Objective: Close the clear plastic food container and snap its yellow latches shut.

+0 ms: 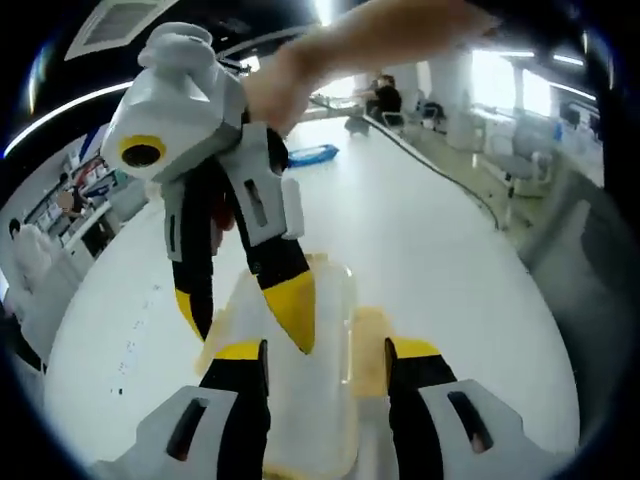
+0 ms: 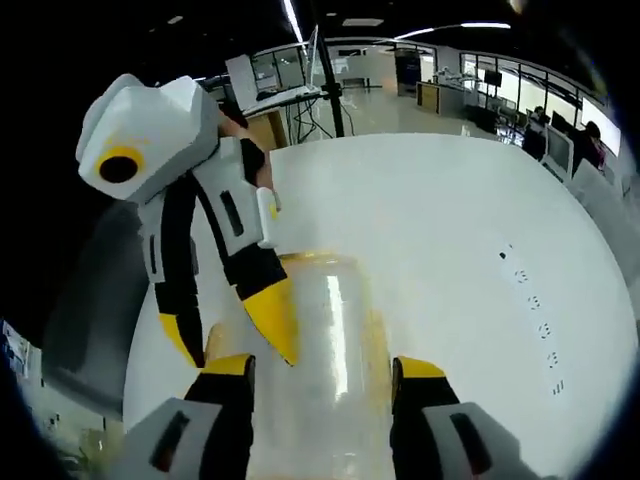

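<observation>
- We see the clear container (image 1: pixel 300 370) on the white table (image 1: pixel 430 260), lying between the left gripper (image 1: pixel 325 362)'s spread jaws, its lid down.
- A yellow latch (image 1: pixel 368 345) sits just inside the right-hand jaw.
- The right gripper (image 2: pixel 325 375) straddles the container (image 2: pixel 330 360) too, jaws apart, gripping nothing.
</observation>
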A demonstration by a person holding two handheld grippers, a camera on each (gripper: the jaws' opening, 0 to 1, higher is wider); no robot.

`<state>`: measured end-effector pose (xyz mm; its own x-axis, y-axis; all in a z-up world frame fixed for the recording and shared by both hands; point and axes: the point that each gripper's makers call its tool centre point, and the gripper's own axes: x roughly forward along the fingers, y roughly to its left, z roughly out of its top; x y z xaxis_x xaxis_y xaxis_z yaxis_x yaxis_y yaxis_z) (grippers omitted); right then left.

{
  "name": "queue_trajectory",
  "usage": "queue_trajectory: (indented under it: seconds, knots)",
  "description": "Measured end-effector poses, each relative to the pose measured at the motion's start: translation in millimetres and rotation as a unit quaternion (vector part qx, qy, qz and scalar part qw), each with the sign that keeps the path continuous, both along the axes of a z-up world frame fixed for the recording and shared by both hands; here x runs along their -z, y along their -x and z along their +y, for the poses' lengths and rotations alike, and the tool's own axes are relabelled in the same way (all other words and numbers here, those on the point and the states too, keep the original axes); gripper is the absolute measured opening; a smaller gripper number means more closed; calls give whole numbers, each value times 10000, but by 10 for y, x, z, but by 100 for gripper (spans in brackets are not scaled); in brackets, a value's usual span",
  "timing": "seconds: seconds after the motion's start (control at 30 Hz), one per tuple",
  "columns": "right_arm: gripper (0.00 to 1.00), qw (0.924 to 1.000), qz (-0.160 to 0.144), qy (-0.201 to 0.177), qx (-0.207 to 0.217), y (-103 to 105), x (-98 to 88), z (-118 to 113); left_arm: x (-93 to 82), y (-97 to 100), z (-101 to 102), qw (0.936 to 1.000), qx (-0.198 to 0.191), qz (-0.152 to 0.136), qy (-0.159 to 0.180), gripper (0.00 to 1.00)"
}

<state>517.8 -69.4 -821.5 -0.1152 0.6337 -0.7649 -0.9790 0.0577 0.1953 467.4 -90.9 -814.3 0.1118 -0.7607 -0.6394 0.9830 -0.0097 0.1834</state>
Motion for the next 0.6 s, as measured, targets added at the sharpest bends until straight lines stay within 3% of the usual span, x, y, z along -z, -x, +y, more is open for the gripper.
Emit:
queue_trajectory:
  seconds: [0.03, 0.07, 0.13, 0.2, 0.3, 0.43, 0.6]
  knots:
    - [55, 10000, -32, 71, -14, -13, 27, -14, -23, 0, -47, 9996, 118, -199, 130, 44]
    - [55, 10000, -3, 63, -29, -5, 17, -11, 8, 11, -16, 9999, 28, -158, 15, 43]
    - [54, 10000, 47, 79, -38, -8, 10, -15, 5, -36, -9, 9986, 133, -482, -143, 39]
    - [54, 9999, 67, 97, -57, -6, 8, -14, 23, -20, -17, 9984, 168, -523, -145, 39]
    - [52, 9998, 93, 128, -95, 1, 8, -18, 45, -23, -2, 9953, 438, -832, -247, 38]
    - [49, 9995, 180, 219, -151, 22, 1, -3, 40, -19, -6, 9962, 334, -740, -316, 37]
    - [47, 9966, 327, 677, -331, 55, 24, -1, 42, -28, 0, 9965, 369, -669, -341, 36]
